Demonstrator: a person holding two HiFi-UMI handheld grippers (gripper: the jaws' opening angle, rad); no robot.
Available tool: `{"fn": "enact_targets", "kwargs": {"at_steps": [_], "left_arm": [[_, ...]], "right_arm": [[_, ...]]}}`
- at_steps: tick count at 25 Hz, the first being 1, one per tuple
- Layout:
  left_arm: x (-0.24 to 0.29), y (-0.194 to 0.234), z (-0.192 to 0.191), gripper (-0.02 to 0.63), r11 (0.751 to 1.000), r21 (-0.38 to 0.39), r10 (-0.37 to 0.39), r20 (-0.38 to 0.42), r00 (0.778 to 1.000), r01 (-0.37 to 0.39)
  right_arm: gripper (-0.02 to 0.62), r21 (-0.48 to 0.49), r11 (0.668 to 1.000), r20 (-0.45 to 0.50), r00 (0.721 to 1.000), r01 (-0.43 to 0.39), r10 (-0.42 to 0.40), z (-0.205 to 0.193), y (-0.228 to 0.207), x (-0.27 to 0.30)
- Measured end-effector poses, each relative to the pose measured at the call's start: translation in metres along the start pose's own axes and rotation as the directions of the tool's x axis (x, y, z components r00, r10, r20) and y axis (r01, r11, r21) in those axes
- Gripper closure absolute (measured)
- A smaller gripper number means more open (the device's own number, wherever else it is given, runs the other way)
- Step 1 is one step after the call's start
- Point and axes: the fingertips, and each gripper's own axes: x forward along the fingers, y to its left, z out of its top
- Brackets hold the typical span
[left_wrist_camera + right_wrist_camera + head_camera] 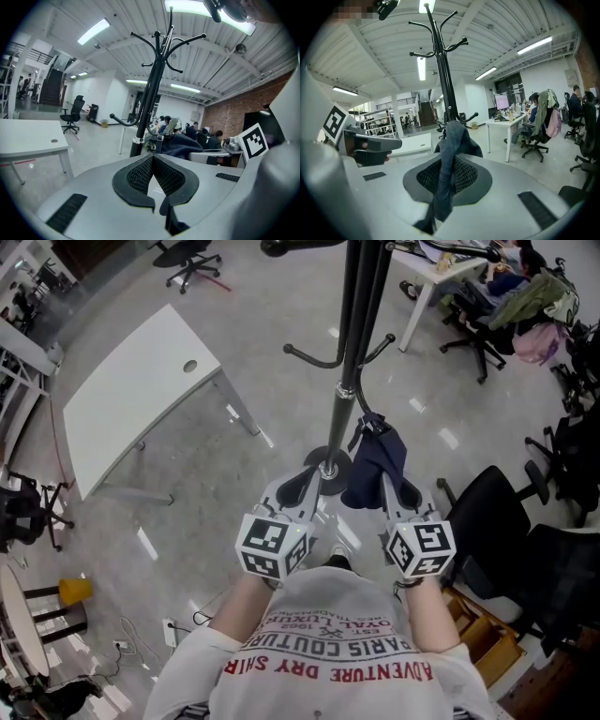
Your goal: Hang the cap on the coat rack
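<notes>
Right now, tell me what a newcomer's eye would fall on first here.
The tall black coat rack stands dead centre. A dark blue cap hangs pinched in the right gripper beside its pole, while the left gripper is shut on nothing. A white table sits off left.

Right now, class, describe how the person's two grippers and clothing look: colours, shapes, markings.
Both the left gripper and the right gripper have smooth grey bodies with black, mesh-textured pads. Each carries a white cube printed with black square markers. The person wears a white short-sleeved T-shirt with red lettering.
</notes>
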Motion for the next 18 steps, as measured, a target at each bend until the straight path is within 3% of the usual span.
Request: {"fn": "enact_targets", "kwargs": {"at_steps": [8, 18], "left_arm": [[0.006, -0.001, -0.005, 0.601, 1.000, -0.002, 0.007, -0.013, 1.000, -0.007], [0.013, -0.003, -0.010, 0.601, 1.000, -0.008, 0.023, -0.028, 0.999, -0.023]], "right_arm": [[0.565, -0.045, 0.999, -0.082, 0.997, 0.006, -0.010, -0.018, -0.007, 0.030], [0.565, -0.003, 1.000, -0.165, 0.986, -0.004, 0.003, -0.047, -0.020, 0.066]]}}
